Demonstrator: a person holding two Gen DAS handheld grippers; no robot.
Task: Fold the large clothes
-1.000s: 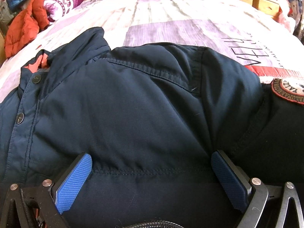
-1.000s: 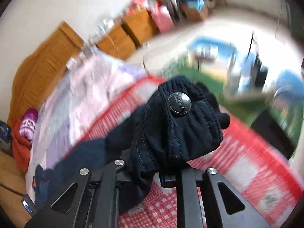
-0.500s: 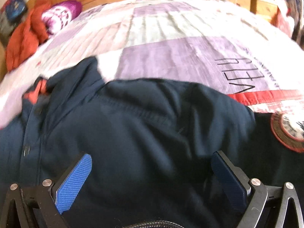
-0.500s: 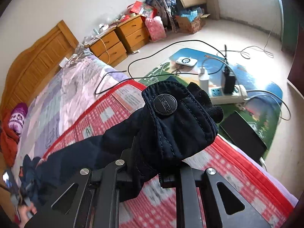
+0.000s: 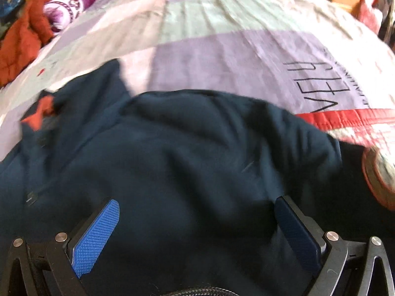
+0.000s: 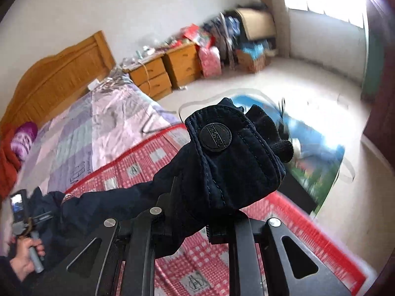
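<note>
A dark navy jacket (image 5: pixel 187 157) with an orange collar lining lies spread on the bed. In the left wrist view my left gripper (image 5: pixel 196 222) hovers just over its chest, open wide, and the blue pads (image 5: pixel 96 236) flank a bulge of fabric without pinching it. In the right wrist view my right gripper (image 6: pixel 195 219) is shut on the jacket's sleeve cuff (image 6: pixel 234 162). The cuff, with its round snap button (image 6: pixel 215 137), is held up off the bed. The sleeve (image 6: pixel 111 204) trails back to the left, where a hand (image 6: pixel 24 256) holds the other gripper.
The bed carries a purple patchwork quilt (image 5: pixel 222 49) and a red checked blanket (image 6: pixel 138 170). An orange garment (image 5: pixel 22 39) and a purple pillow (image 5: pixel 69 5) lie by the wooden headboard (image 6: pixel 59 74). Nightstands (image 6: pixel 167 71), boxes and a blue floor mat (image 6: pixel 318 157) stand beyond the bed's edge.
My right gripper has risen and rolled with the cuff, so the view now takes in more of the room. The left gripper has drawn up and back a little, still open.
</note>
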